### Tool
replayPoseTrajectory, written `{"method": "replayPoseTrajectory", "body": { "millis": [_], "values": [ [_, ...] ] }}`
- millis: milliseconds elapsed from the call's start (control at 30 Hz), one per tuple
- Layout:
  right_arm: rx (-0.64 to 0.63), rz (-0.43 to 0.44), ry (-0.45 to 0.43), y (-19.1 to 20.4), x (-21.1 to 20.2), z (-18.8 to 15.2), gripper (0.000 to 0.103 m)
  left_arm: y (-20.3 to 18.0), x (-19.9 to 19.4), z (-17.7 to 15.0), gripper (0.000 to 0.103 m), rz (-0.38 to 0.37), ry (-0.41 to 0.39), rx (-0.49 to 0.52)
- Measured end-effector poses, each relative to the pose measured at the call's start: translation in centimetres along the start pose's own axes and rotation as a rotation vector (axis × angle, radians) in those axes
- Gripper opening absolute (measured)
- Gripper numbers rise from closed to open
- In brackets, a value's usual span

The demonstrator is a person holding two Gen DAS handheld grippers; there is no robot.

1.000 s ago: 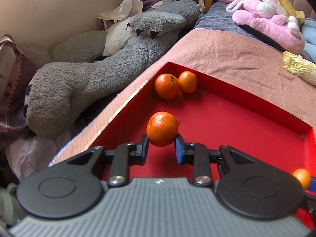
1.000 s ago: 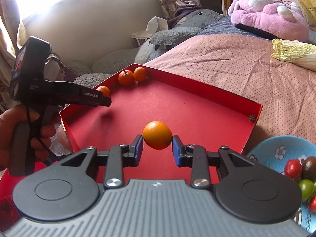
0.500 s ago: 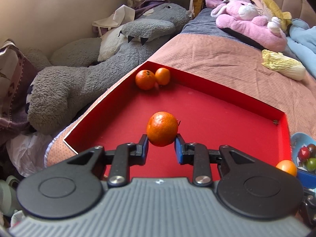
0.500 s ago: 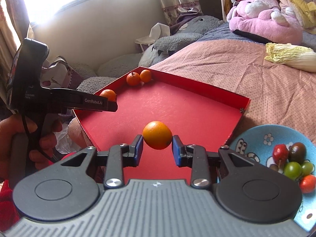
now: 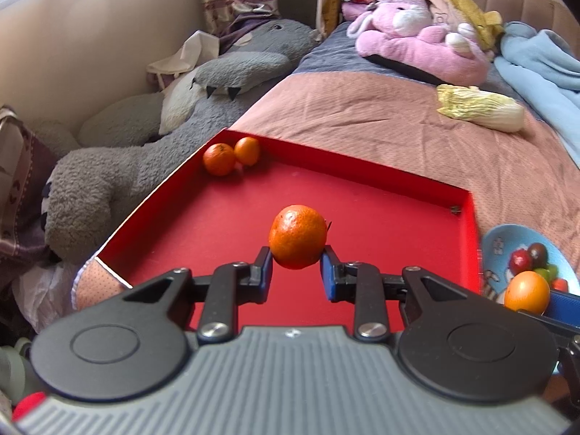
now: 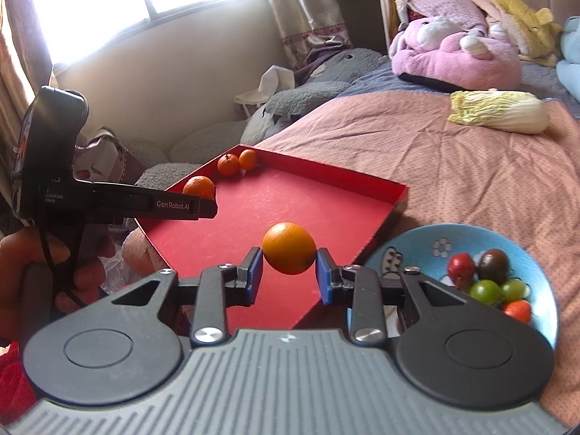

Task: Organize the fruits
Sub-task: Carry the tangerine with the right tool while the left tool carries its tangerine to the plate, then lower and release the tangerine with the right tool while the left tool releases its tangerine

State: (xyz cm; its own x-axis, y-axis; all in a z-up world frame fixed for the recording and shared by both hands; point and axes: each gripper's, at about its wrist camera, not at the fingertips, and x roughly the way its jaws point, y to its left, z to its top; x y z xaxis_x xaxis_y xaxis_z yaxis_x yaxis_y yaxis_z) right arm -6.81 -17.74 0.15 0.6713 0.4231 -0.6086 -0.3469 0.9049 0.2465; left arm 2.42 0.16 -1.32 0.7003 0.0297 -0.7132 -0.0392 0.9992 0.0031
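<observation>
My left gripper [image 5: 295, 272] is shut on a tangerine [image 5: 298, 241] and holds it above the near part of a red tray [image 5: 380, 181]. My right gripper [image 6: 288, 275] is shut on a smooth orange [image 6: 289, 253] above the tray's near right edge [image 6: 377, 233]. Two more tangerines [image 5: 230, 157] lie in the tray's far corner, also seen in the right wrist view [image 6: 237, 162]. The left gripper with its tangerine [image 6: 198, 186] shows at left in the right wrist view. The right gripper's orange [image 5: 526, 291] shows at the right edge of the left wrist view.
A blue bowl [image 6: 417, 246] with small red, green and dark tomatoes stands right of the tray on the pink bedspread [image 6: 453, 166]. A napa cabbage [image 6: 498, 110] lies further back. A grey plush [image 5: 145, 152] lies left of the bed, a pink plush [image 5: 417, 50] at the back.
Both grippers have drawn back and up from the tray with their fruits still held. More of the tray and the blue bowl has come into view.
</observation>
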Motion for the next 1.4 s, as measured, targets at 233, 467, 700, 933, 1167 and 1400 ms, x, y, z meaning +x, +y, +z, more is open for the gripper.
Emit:
{"method": "replayPoseTrajectory", "body": {
  "millis": [233, 467, 700, 933, 1167, 1400],
  "values": [
    [0.016, -0.049, -0.044, -1.7, -3.9, -0.6, 0.037, -3.3, -2.3, -0.2, 0.031, -0.044, -0.039, 0.060],
    [0.043, -0.107, -0.061, -3.4, -6.7, -1.8, 0.037, -6.6, -3.7, -0.6, 0.031, -0.098, -0.067, 0.114],
    [0.065, -0.139, -0.046, -4.6, -7.0, -2.5, 0.037, -8.6, -3.2, -1.8, 0.031, -0.158, -0.050, 0.114],
    [0.101, -0.176, -0.024, -6.7, -6.2, -3.7, 0.037, -10.8, -2.4, -3.2, 0.032, -0.231, -0.025, 0.159],
    [0.089, -0.240, -0.025, -9.0, -6.4, -4.6, 0.037, -12.9, -3.3, -3.8, 0.032, -0.284, -0.036, 0.201],
    [0.094, -0.252, 0.005, -9.9, -5.8, -6.5, 0.037, -14.5, -3.7, -4.9, 0.032, -0.331, -0.022, 0.262]
  ]
}}
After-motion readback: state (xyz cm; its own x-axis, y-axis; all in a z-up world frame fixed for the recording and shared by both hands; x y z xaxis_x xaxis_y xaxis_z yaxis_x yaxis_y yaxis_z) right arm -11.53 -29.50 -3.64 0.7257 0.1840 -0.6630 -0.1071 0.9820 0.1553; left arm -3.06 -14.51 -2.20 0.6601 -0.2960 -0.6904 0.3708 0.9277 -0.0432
